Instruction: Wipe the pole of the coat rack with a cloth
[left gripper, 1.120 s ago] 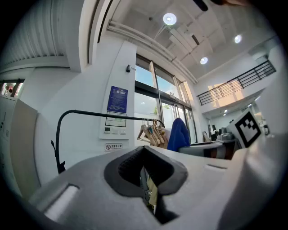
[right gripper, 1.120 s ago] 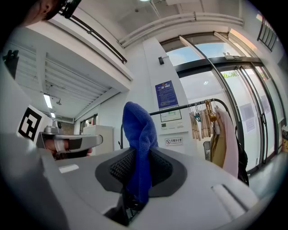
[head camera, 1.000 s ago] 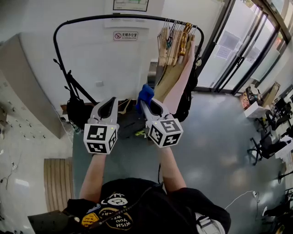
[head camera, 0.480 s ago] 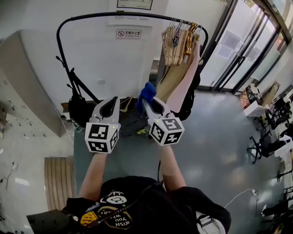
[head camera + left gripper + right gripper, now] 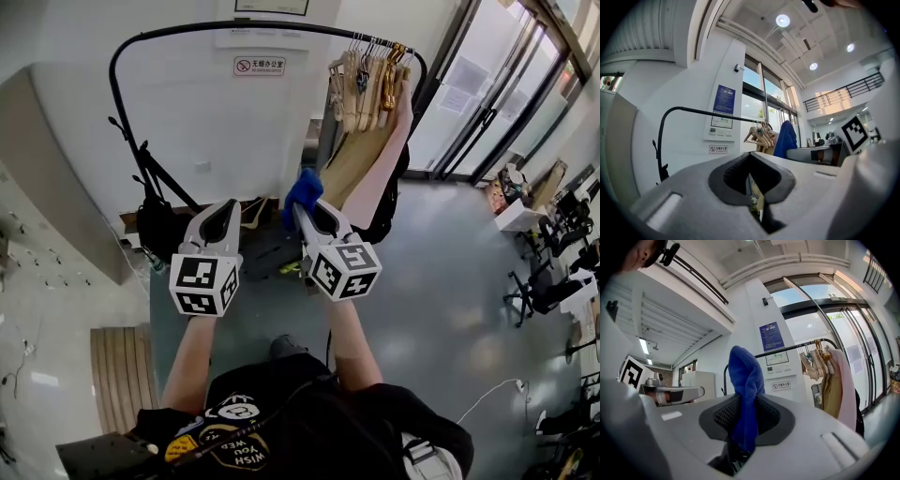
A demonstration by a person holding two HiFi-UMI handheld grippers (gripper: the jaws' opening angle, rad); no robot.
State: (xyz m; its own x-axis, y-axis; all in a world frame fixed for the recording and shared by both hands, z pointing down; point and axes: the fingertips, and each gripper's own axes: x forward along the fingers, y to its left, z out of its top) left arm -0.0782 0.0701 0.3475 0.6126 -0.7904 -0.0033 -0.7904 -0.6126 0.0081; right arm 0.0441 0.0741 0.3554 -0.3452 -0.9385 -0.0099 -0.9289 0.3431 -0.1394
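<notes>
since a second back you'd edged nearer, so the coat rack's black pole (image 5: pixel 216 28) sat higher in the head view, with hangers (image 5: pixel 366 80) bunched at its right end. your left gripper (image 5: pixel 224 212) was closed on nothing. your right gripper (image 5: pixel 305 212) was clamped on the blue cloth (image 5: pixel 303 187), well short of the pole. i'd judge this was still the approach; next you needed to lift the cloth onto the bar.

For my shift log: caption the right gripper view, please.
Right gripper, jaws shut on a blue cloth, facing the coat rack pole and its wooden hangers.
</notes>
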